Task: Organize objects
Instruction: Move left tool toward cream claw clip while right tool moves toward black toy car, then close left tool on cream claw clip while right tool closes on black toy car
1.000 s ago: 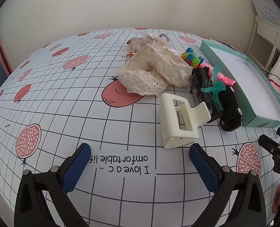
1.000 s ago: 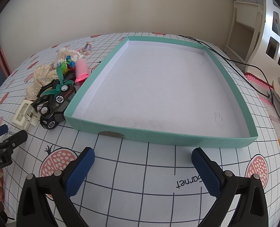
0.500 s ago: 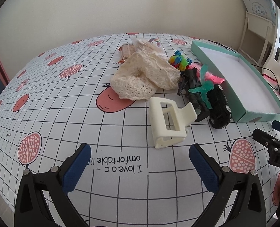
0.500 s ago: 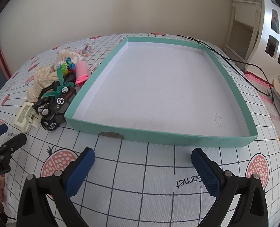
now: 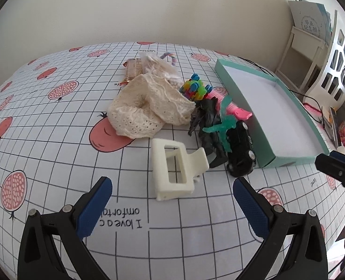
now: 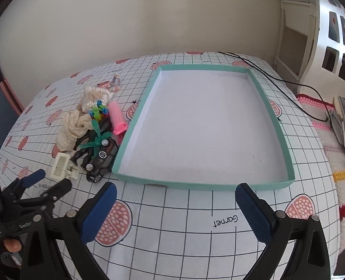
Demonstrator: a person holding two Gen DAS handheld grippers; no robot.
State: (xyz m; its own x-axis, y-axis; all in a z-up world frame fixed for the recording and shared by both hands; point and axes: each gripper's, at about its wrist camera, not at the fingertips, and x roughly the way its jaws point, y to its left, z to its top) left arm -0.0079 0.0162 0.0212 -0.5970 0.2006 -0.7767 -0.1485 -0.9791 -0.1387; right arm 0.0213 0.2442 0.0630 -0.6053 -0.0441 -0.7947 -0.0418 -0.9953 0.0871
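Surface: tablecloth [image 5: 55,154], white grid with pomegranate print, cream wall behind
Tray: teal tray [image 6: 275,126], white inside, nothing in it, sits on the cloth toward the right
Pile: clutter bunched just left of the tray's left wall
Clip: cream hair clip [image 5: 174,169] at the near edge of the pile, lying flat, directly ahead of the left gripper, not touched
Car: black toy car [image 5: 241,149] touching or nearly touching the tray's near-left corner
Figure: black figure [image 5: 207,126] with a green plastic piece [image 5: 224,126] lying across it, between clip and car
Lace: cream lace cloth [image 5: 149,107] behind the clip
Beads: bright multicolour toy [image 5: 194,89] beside the lace
Pink: pink tube [image 6: 116,116] against the tray's left wall
Far end: bag of cotton swabs [image 6: 95,98], partly hidden
Left gripper [image 5: 172,206]: fingers wide apart, holding nothing, low over the cloth just short of the clip
Right gripper [image 6: 175,210]: fingers spread wide, holding nothing, just in front of the tray's near wall
Side: white shelf unit [image 6: 335,35] to the right of the table
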